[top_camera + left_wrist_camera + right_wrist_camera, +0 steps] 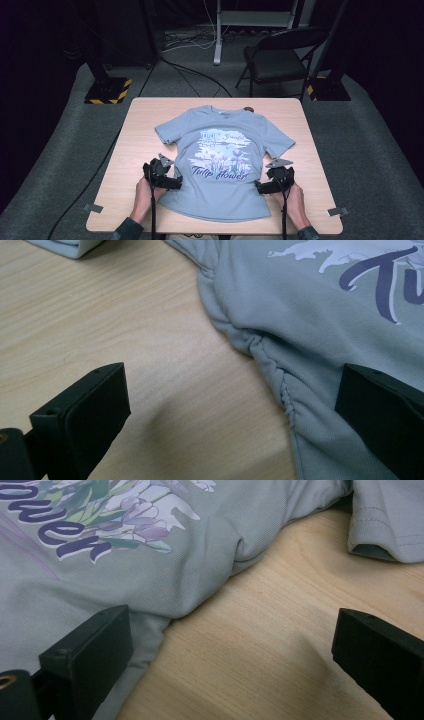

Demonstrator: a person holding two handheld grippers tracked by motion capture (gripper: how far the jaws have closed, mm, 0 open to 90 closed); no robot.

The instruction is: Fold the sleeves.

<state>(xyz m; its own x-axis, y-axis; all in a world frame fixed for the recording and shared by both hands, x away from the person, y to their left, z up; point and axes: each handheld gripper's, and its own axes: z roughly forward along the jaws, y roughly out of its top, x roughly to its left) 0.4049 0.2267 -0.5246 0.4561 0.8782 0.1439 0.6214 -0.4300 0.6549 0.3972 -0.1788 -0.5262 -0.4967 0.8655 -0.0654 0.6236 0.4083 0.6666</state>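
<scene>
A grey-blue T-shirt (220, 155) with a purple flower print and the words "Tulip flower" lies flat, front up, on the wooden table (135, 125). My left gripper (172, 183) sits at the shirt's left side seam, open, one jaw over the cloth and one over bare wood; the puckered seam (272, 367) runs between them. At the shirt's right side my right gripper (261, 188) is open too, straddling the shirt's edge (200, 597). A sleeve hem (385, 535) lies beyond it. Nothing is gripped.
A person's hands (145, 197) hold both grippers from the near edge. A black folding chair (280, 60) and stand bases with yellow-black tape (107, 90) stand on the grey floor beyond the table. Cables trail from each gripper.
</scene>
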